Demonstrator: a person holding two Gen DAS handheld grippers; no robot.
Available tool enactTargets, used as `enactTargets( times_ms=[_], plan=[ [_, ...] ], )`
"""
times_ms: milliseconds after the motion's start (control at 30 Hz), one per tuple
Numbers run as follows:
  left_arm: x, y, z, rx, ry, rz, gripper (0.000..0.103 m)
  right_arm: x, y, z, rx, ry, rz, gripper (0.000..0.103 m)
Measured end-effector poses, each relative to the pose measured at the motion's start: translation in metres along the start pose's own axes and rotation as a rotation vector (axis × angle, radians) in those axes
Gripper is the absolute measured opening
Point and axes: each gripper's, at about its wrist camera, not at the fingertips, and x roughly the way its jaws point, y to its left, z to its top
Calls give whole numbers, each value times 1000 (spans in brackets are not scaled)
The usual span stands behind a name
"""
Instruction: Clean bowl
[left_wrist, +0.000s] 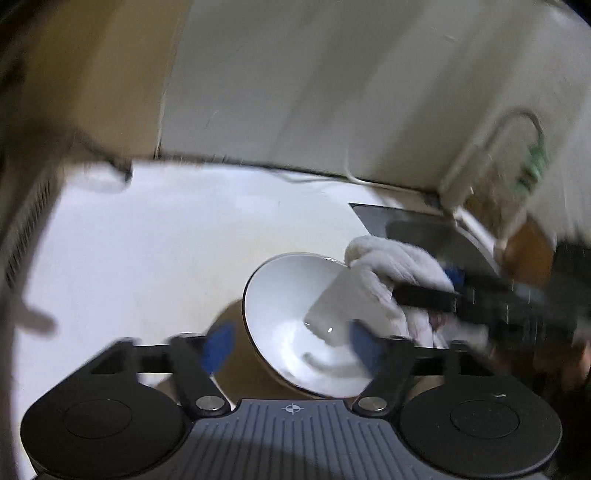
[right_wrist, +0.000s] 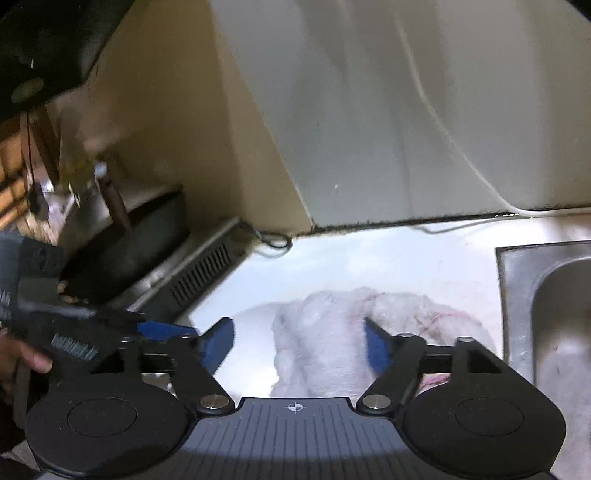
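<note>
A bowl (left_wrist: 295, 306), white inside with a dark rim and a brown outside, is tipped up on the white counter (left_wrist: 147, 240). My left gripper (left_wrist: 291, 347) straddles its near wall, one blue pad inside and one outside, and holds it tilted. A white cloth (left_wrist: 388, 273) hangs over the bowl's right rim, with my right gripper (left_wrist: 436, 288) lying across it. In the right wrist view the cloth (right_wrist: 332, 332) bunches between the spread fingers of my right gripper (right_wrist: 299, 343); the left pad stands off it. My left gripper (right_wrist: 162, 328) comes in from the left, a hand behind it.
A steel sink (right_wrist: 554, 314) lies to the right of the cloth, with a curved faucet (left_wrist: 517, 125) above it. A stove with a dark pan (right_wrist: 129, 243) stands at the counter's left end. A wall and a white cable (right_wrist: 461, 147) close off the back.
</note>
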Motion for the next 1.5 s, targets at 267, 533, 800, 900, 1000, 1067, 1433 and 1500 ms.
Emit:
enactTargets(
  times_ms=[267, 533, 800, 900, 1000, 1067, 1433, 1500],
  plan=[
    [20, 37, 4, -248, -15, -62, 19, 9, -4, -11, -68, 15, -57, 79],
    [31, 46, 2, -329, 8, -96, 17, -20, -18, 15, 6, -15, -53, 15],
    [35, 45, 5, -291, 19, -104, 17, -33, -6, 68, 117, -84, 254, 15],
    [35, 44, 6, -278, 23, -103, 17, 37, 25, 43, -54, 210, 51, 15],
    [36, 39, 8, -231, 27, -94, 17, 69, 58, 25, -332, 300, -93, 15],
    [37, 35, 8, -199, 28, -86, 17, 89, 89, 8, -634, 376, -156, 17],
    [53, 26, 4, -179, 58, -89, 15, 98, 87, 36, -917, 755, 100, 20],
    [54, 19, 3, -116, 64, -78, 16, 87, 92, 30, -1010, 649, -34, 21]
  ],
)
